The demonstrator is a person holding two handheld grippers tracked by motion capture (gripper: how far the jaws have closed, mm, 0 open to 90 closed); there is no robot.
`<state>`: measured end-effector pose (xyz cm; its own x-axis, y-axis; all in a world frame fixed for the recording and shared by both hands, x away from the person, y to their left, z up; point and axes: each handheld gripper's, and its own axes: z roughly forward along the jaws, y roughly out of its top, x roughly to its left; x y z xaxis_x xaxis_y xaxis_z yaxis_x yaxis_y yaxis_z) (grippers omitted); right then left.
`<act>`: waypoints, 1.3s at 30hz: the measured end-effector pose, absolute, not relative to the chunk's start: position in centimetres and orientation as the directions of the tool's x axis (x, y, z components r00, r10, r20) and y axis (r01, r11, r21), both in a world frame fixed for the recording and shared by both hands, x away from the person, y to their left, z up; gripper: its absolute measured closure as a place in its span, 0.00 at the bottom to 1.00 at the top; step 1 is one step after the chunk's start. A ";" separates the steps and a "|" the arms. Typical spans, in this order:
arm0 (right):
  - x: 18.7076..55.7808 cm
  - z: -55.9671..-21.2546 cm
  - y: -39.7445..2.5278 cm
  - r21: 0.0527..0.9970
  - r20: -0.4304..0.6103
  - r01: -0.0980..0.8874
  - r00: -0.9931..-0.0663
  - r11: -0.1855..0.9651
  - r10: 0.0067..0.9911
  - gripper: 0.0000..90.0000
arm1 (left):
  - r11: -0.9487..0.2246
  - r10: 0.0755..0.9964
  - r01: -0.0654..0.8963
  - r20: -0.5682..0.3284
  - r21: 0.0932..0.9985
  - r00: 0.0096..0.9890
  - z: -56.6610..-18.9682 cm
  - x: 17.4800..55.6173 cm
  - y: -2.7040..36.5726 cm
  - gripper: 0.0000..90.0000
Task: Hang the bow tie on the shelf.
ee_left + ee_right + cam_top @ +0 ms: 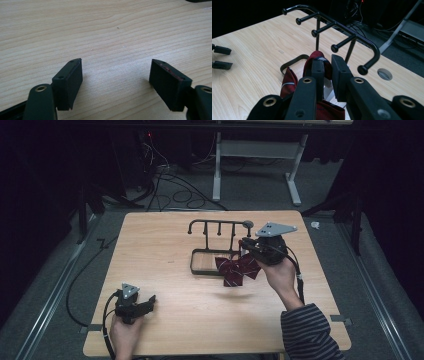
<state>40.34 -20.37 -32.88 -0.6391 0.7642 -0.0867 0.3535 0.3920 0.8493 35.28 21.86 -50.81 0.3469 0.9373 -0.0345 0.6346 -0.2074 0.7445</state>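
Right of centre in the high view, the right gripper (pixel 248 246) holds a dark red striped bow tie (pixel 238 269) lifted clear of the table (pixel 165 315), just in front of the black peg rack (pixel 218 227) that stands at the table's middle. In the right gripper view its jaws are closed on a fold of the bow tie (pixel 318 57), with the rest of the cloth hanging below and the row of pegs (pixel 334 47) rising across the upper centre of the frame. The grip looks to be on one small bunch of fabric, so a quick swing toward the pegs could let the tie slide out and drop onto the rack's base. The loose wings could also snag on the wrong peg, or the jaws could knock the light-looking rack and shift it. I cannot tell whether a strap or loop is free to catch a peg. At the lower left of the high view, the left gripper (pixel 147 301) rests low over bare wood, its jaws spread wide with nothing between them, well apart from the rack and unable to steady it.
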 end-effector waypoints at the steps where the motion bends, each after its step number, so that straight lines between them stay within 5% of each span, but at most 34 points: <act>1: 40.3 -32.9 -20.4 0.849 -0.087 0.354 -0.639 0.392 0.764 0.92 | -0.207 0.937 0.635 -0.035 0.745 0.347 -50.8 35.3 21.9 0.30; 39: 44.2 -32.4 -16.1 0.826 -0.073 0.381 -0.659 0.416 0.749 0.92 | -0.197 0.936 0.635 -0.050 0.747 0.348 -50.8 35.3 22.0 0.30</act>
<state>44.17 -16.06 -32.44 -0.6586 0.7490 -0.0730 0.3812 0.4156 0.8258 35.29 22.03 -50.81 0.3480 0.9362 -0.0497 0.6353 -0.1965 0.7468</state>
